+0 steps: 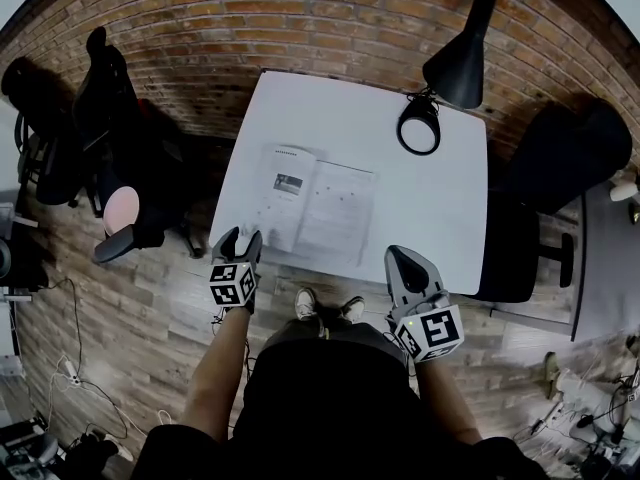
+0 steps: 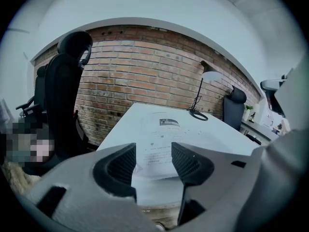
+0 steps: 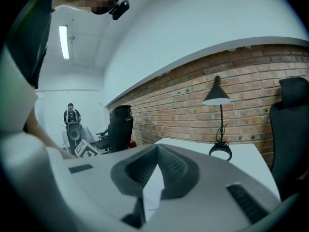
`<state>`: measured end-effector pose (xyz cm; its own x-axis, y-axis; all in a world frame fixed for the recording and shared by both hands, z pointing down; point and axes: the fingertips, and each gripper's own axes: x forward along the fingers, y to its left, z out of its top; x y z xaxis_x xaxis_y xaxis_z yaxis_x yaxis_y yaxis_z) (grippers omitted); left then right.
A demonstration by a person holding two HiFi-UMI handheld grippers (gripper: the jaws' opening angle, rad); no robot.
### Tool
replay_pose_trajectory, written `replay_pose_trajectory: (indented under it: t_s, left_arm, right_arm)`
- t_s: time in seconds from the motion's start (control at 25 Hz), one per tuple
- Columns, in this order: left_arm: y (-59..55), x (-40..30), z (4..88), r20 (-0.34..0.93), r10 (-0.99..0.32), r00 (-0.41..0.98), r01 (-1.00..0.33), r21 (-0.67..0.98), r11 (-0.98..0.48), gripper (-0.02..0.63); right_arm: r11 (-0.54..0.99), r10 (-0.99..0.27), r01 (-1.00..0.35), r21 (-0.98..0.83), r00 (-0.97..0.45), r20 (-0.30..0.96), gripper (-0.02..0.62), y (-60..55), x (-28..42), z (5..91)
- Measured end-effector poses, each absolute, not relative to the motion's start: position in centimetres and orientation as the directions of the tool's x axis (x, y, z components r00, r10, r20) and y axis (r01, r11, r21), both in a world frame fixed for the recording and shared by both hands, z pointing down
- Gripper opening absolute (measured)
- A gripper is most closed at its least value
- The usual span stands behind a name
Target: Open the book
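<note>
The book (image 1: 315,206) lies open and flat on the white table (image 1: 440,218), pages up, a small picture on its left page. My left gripper (image 1: 237,238) hovers at the table's front edge, just before the book's near left corner. Its jaws are open and hold nothing. In the left gripper view the open book (image 2: 166,129) shows past the left gripper (image 2: 153,153), between its dark ribbed pads (image 2: 123,166). My right gripper (image 1: 400,258) sits at the front edge to the book's right, apart from it. In the right gripper view the right gripper (image 3: 157,151) has its tips together, gripping nothing.
A black desk lamp (image 1: 455,63) stands at the table's far right, its round base (image 1: 418,128) on the top. Black office chairs stand to the left (image 1: 110,108) and right (image 1: 565,153). A brick wall (image 1: 300,18) is behind. The person's shoes (image 1: 325,306) are below the front edge.
</note>
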<state>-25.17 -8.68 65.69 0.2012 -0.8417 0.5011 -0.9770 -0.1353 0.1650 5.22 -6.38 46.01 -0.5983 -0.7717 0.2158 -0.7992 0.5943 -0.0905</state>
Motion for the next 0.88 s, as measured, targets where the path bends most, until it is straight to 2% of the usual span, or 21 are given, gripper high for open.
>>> replay_pose_trajectory:
  t_s: [0.2, 0.48, 0.64, 0.88]
  left_arm:
    - [-9.1, -24.6, 65.5, 0.508, -0.836, 0.207, -0.977, 0.152, -0.150, 0.214]
    - [-10.6, -23.1, 63.9, 0.488, -0.843, 0.226, -0.974, 0.117, -0.193, 0.131]
    - [-11.2, -21.7, 63.2, 0.487, -0.837, 0.250, -0.968, 0.099, -0.231, 0.052]
    - [-13.0, -19.0, 60.6, 0.458, -0.836, 0.303, -0.952, 0.115, -0.283, 0.026]
  right_arm:
    - [0.572, -0.791, -0.815, -0.098, -0.579, 0.196, 0.014, -6.3, 6.6, 45.4]
    - [0.543, -0.813, -0.830, -0.125, -0.557, 0.168, 0.014, -6.9, 8.2, 44.8]
    - [0.536, -0.817, -0.833, -0.137, -0.553, 0.164, 0.014, -7.1, 8.8, 45.0]
    - [0.523, -0.825, -0.840, -0.146, -0.542, 0.162, 0.014, -7.6, 9.6, 45.2]
